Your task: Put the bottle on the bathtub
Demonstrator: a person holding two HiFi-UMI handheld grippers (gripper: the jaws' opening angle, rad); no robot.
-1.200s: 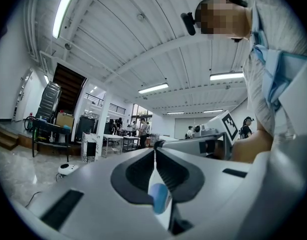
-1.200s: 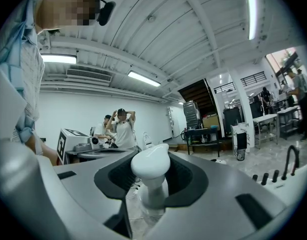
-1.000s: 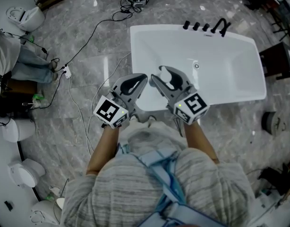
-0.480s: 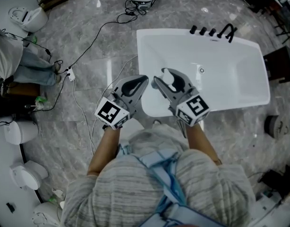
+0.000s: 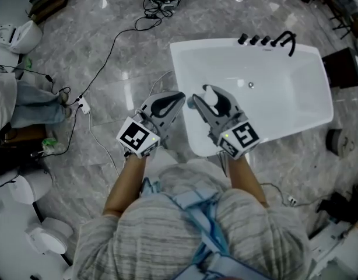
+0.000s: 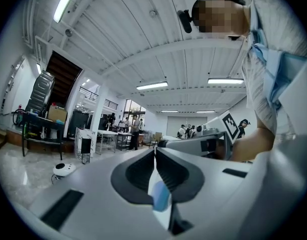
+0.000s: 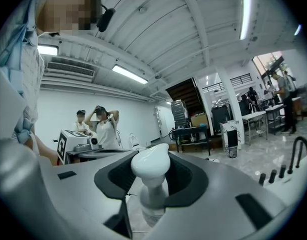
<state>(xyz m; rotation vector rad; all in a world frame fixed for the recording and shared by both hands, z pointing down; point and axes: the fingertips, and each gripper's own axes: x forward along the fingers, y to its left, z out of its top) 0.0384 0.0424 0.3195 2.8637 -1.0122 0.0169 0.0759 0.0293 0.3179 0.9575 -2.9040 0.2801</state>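
We worked in a big open workshop hall: a loose bathtub and toilets on a marble floor, strip lights overhead, workbenches behind.

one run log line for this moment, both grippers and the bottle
right gripper: shut on bottle | left gripper: shut, nothing held | bottle: over near end of bathtub, not yet set down
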